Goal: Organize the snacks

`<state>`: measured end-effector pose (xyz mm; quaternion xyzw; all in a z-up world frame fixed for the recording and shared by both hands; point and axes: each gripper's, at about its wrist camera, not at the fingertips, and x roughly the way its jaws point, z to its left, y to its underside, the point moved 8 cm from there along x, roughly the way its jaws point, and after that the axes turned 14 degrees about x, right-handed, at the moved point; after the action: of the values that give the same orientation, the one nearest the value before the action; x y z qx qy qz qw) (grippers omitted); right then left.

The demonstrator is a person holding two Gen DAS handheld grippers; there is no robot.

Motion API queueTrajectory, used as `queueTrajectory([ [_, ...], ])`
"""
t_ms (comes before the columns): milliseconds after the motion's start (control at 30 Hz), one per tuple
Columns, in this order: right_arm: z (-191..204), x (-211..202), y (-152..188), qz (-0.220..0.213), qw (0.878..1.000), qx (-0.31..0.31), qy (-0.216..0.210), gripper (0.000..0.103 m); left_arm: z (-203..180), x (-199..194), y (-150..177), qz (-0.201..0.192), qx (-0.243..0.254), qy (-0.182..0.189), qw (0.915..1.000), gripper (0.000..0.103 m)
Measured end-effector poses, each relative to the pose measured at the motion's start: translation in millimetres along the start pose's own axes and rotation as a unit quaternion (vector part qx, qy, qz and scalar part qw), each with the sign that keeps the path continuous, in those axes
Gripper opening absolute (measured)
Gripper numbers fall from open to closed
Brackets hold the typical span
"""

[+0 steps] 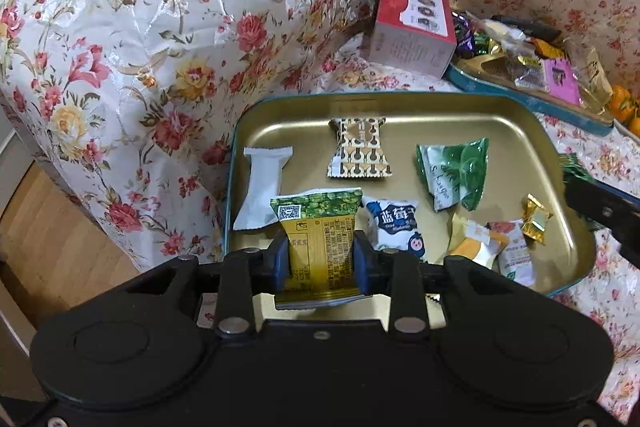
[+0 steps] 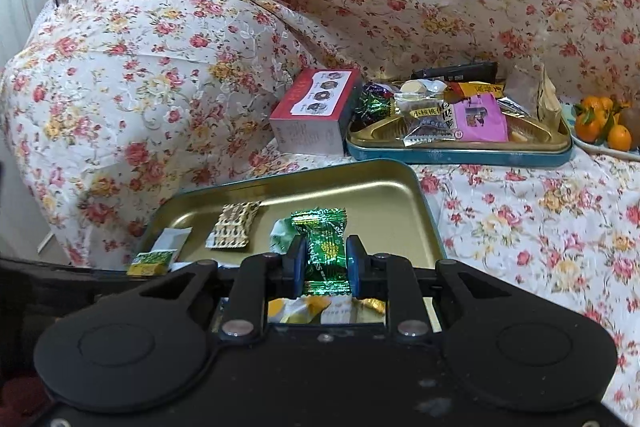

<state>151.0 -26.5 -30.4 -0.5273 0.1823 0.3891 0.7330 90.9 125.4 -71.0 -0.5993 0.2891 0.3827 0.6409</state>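
Left wrist view: your left gripper (image 1: 320, 259) has a yellow-and-green printed snack packet (image 1: 318, 227) standing upright between its blue pads, which press on both sides of it, low centre of the frame. It hangs over the near edge of the gold-lined, teal-rimmed metal tin (image 1: 400, 107), so it looks ready to be set down among the packets already there: a white sachet (image 1: 262, 187) at left, a brown-and-cream patterned wrapper (image 1: 359, 149) toward the back, a green-and-white bag (image 1: 454, 173) at right, and a blue-and-white packet (image 1: 394, 229) just beside the held one.

In the right wrist view, your right gripper (image 2: 324, 263) is clamped on a shiny green foil candy (image 2: 325, 247), pinched narrow at its middle, over the same tin. That grip on the body rather than a twisted end should keep it from slipping.

Farther out, upper right of that frame, a second teal tin (image 2: 460, 155) holds the unsorted pile, with a red-and-white cardboard box (image 2: 314, 111) touching its left side and oranges (image 2: 600, 127) at the far right, all on the floral cloth (image 2: 520, 227).
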Motion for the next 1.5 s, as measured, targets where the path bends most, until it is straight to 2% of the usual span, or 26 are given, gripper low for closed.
queueTrajectory([
  [133, -3, 13, -6, -0.007, 1.000, -0.010, 0.019, 0.023, -1, -2, -1, -0.006, -0.001, 0.000, 1.0000, 0.044],
  [300, -5, 31, -12, -0.006, 0.999, -0.017, 0.034, 0.022, -5, -10, -5, -0.025, 0.003, 0.019, 0.9995, 0.046],
  [433, -5, 41, -15, -0.005, 0.999, -0.023, 0.039, 0.022, -6, -10, -5, -0.025, 0.009, 0.000, 0.9997, 0.046],
  [600, -3, 44, -17, -0.008, 0.999, -0.028, 0.041, 0.022, -7, -7, -4, -0.016, 0.010, -0.002, 0.9998, 0.046],
  [900, -1, 32, -12, -0.011, 0.999, -0.025, 0.036, 0.022, -5, -5, -3, -0.009, 0.006, -0.010, 0.9999, 0.046],
  [1233, -6, 12, 3, 0.011, 0.999, 0.001, 0.036, 0.022, -4, -6, -3, -0.008, 0.003, -0.022, 0.9997, 0.046],
  [1500, -7, 0, 12, 0.008, 0.999, 0.000, 0.049, 0.022, -6, -5, -4, -0.009, 0.007, -0.020, 0.9997, 0.046],
])
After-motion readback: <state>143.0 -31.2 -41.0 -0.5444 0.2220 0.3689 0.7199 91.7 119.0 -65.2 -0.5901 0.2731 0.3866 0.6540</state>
